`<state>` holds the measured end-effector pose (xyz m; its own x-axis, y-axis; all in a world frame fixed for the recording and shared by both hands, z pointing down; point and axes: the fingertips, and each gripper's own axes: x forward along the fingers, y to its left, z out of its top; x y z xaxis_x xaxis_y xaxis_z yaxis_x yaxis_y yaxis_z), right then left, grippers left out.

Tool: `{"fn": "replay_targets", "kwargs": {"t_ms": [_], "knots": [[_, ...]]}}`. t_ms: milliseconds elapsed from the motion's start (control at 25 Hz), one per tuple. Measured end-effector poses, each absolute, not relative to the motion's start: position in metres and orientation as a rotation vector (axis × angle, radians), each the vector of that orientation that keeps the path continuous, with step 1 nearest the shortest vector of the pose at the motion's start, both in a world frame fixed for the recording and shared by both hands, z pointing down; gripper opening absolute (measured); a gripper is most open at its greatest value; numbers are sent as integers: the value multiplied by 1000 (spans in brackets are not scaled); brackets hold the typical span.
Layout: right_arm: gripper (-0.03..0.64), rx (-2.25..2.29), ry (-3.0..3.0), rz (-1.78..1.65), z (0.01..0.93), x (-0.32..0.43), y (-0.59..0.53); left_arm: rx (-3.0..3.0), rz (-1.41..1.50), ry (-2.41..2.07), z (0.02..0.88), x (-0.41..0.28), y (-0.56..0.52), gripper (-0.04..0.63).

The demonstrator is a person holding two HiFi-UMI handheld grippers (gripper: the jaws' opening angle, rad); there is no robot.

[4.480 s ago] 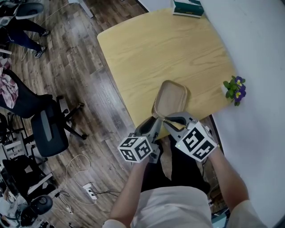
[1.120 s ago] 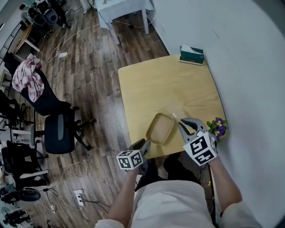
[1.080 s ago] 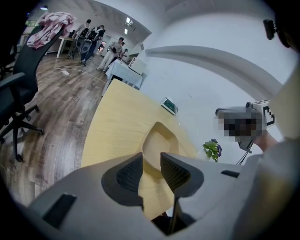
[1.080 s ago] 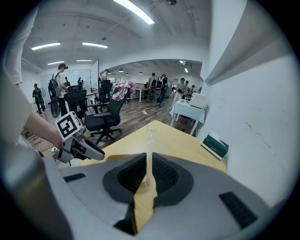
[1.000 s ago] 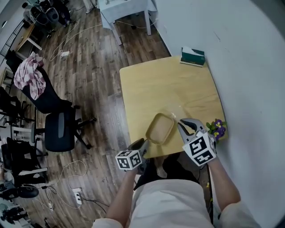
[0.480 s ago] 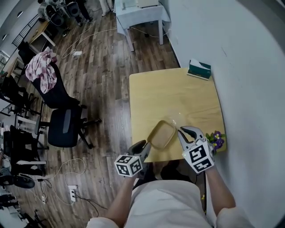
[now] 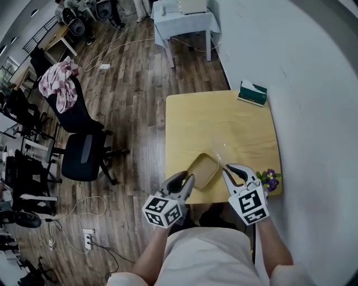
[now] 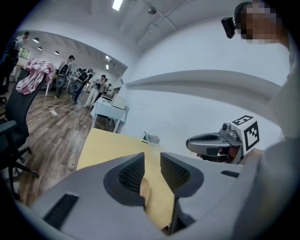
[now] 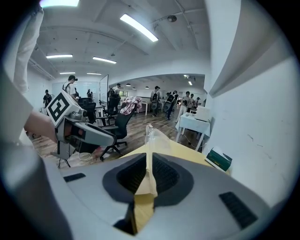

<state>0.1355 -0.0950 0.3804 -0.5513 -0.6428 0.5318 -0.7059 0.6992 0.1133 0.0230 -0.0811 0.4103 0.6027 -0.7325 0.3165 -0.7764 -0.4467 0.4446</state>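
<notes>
A shallow wooden tray (image 7: 204,169) sits at the near edge of the yellow table (image 7: 224,120). My left gripper (image 7: 187,177) is at the tray's near-left corner. In the left gripper view its jaws (image 8: 151,168) stand a narrow gap apart with the tan tray rim (image 8: 143,190) between them. My right gripper (image 7: 228,167) is at the tray's right corner. It is shut on a thin clear plastic piece (image 9: 150,138) that stands up beyond the jaws. That plastic glints faintly (image 7: 220,151) in the head view.
A green and white box (image 7: 253,93) lies at the table's far right corner. A small purple flower plant (image 7: 269,180) stands at the near right edge by the white wall. Office chairs (image 7: 84,156), a white side table (image 7: 184,14) and floor cables lie to the left.
The head view has risen, so the table looks smaller. The left gripper has lifted and tilted up, showing the tray edge-on. The right gripper keeps its hold on the plastic.
</notes>
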Motion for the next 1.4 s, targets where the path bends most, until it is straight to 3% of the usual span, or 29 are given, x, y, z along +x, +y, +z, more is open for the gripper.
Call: {"fn": "replay_targets", "kwargs": {"t_ms": [1400], "knots": [[46,1184,-2626,236,305,103,-66,2535,9,-1224,293,17,-78,64]]}}
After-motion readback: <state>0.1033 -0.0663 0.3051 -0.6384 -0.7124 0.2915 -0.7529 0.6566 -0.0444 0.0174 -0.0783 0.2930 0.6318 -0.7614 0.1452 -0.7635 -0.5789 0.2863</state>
